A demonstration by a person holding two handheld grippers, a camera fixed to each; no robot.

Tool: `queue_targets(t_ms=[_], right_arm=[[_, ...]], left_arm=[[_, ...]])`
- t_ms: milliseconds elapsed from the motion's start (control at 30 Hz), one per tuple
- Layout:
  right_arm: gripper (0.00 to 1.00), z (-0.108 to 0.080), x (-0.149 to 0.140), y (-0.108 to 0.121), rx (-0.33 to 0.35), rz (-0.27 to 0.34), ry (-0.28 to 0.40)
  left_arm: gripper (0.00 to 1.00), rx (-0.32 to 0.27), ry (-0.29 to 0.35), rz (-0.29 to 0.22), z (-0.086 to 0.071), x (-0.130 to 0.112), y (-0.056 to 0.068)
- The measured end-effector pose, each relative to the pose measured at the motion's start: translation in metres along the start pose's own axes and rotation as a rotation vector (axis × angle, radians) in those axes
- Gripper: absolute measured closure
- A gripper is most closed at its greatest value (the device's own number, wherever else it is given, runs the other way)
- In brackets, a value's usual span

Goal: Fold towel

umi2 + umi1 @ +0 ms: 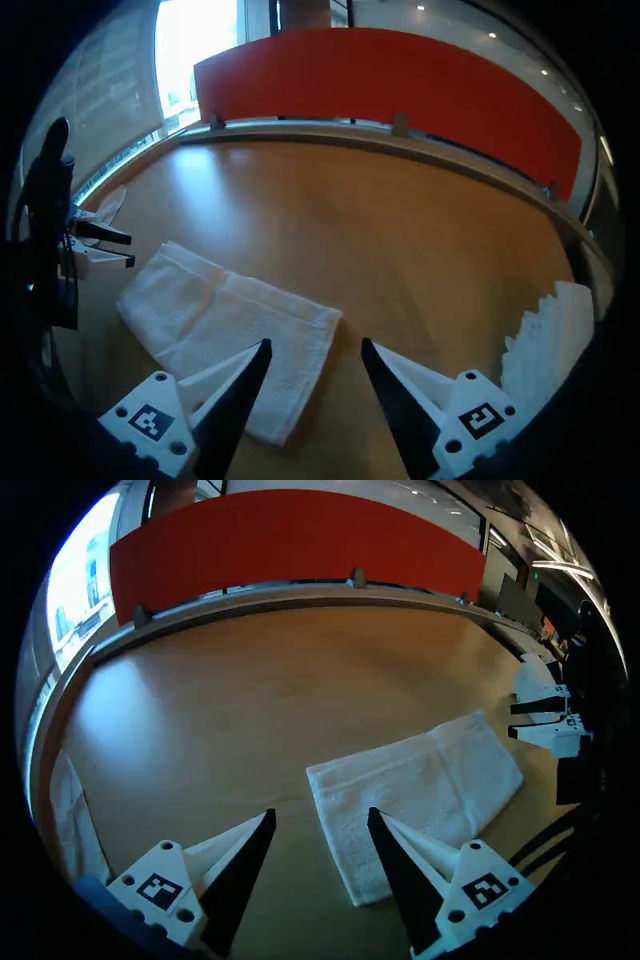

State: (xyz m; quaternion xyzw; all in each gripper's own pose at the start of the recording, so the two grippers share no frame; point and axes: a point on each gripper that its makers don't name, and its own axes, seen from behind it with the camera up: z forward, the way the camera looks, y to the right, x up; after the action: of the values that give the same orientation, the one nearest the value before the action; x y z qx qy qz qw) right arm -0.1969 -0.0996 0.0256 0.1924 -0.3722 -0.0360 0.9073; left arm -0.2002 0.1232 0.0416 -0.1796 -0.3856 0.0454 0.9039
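A white towel (416, 792) lies folded into a flat rectangle on the wooden table (240, 688). My left gripper (321, 814) hovers open above the towel's near left corner, its right finger over the cloth, holding nothing. In the right gripper view the same towel (232, 328) lies left of centre. My right gripper (315, 346) stands open over its near right corner, its left finger above the cloth. Each gripper also shows far off in the other's view: the right gripper (516, 720) beyond the towel's right end, the left gripper (128, 248) beyond its left end.
A red partition (296, 552) runs along the table's far edge, with a bright window (80, 592) beside it. White cloths (552, 344) are piled at the right edge of the right gripper view. More white cloth (72, 824) hangs at the left edge of the left gripper view.
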Motion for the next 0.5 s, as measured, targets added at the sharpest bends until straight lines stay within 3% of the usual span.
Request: queue_targets(t_ms=[500], right_arm=[[0.14,-0.031,-0.019,-0.010,-0.005,0.007,0.006]], left_arm=[[0.15,0.027,-0.008,-0.035,-0.037,-0.027,-0.001]])
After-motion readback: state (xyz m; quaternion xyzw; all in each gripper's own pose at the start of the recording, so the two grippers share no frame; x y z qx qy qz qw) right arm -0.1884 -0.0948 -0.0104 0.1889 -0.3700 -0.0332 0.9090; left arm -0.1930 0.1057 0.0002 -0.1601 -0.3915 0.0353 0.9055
